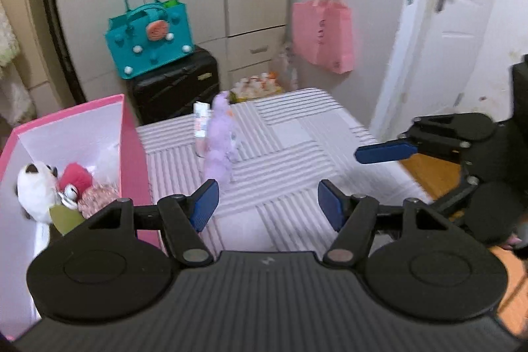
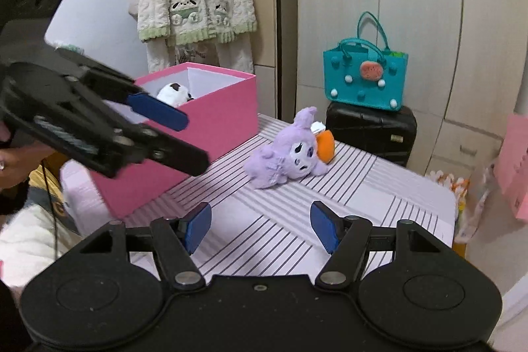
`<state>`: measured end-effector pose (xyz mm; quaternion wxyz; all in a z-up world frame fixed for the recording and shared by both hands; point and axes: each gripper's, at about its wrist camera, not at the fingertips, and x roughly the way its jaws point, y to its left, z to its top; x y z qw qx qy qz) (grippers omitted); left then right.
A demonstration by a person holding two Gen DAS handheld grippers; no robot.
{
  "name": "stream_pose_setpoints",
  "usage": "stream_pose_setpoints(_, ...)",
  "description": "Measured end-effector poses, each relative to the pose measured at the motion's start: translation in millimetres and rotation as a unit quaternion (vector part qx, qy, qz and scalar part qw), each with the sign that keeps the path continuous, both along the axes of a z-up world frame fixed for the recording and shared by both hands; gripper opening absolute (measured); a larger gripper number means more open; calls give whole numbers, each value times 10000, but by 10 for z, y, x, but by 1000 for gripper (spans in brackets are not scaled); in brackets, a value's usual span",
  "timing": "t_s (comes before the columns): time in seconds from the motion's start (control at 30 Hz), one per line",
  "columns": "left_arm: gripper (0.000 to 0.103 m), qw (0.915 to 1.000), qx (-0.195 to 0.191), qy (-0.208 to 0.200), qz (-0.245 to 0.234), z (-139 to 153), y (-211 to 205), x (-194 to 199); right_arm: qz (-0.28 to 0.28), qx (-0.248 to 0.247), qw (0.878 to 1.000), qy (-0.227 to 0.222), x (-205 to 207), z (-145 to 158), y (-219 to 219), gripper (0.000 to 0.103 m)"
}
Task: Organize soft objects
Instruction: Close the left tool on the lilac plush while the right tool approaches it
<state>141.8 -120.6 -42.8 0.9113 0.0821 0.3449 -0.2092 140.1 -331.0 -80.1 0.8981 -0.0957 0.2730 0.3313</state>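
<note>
Ahead of my left claw [image 1: 265, 207] the purple plush [image 1: 220, 141] is smeared by blur — I can't make out its face there, and it covers part of a small pale thing [image 1: 201, 121] behind it that I can't name. Left of that claw, the pink box [image 1: 132, 154] runs off the picture's edge, its toys half buried. The pink bag [image 1: 321, 35] far ahead is blurred — its print unreadable.

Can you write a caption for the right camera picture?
Open right gripper faces a purple plush lying beside the pink box.
</note>
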Motion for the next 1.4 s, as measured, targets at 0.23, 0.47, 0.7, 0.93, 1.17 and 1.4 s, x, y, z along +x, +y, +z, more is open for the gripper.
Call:
stream_pose_setpoints(0.23, 60, 9987, 201, 198, 433, -288, -152, 498, 201, 166, 9996, 76, 462, -244, 95, 72)
stream_pose_setpoints(0.47, 59, 9945, 270, 237, 981, -534, -182, 793, 134, 178, 9991, 372, 902, -572, 182, 72)
stream_pose_setpoints(0.7, 59, 9925, 189, 194, 1189, -671, -209, 970, 389, 326, 9976, 476, 1093, -644, 270, 72)
stream_pose_setpoints(0.93, 58, 9890, -20, 206, 1468, -775, -145, 1086, 447, 399, 9966, 567, 1120, -743, 326, 72)
stream_pose_setpoints(1.17, 36, 9905, -247, 406, 1293, -833, -118, 1099, 415, 313, 9969, 585, 1124, -760, 325, 72)
stream_pose_setpoints(1.4, 32, 9903, -513, 565, 1164, -858, -88, 1055, 413, 290, 9968, 624, 1068, -772, 318, 73)
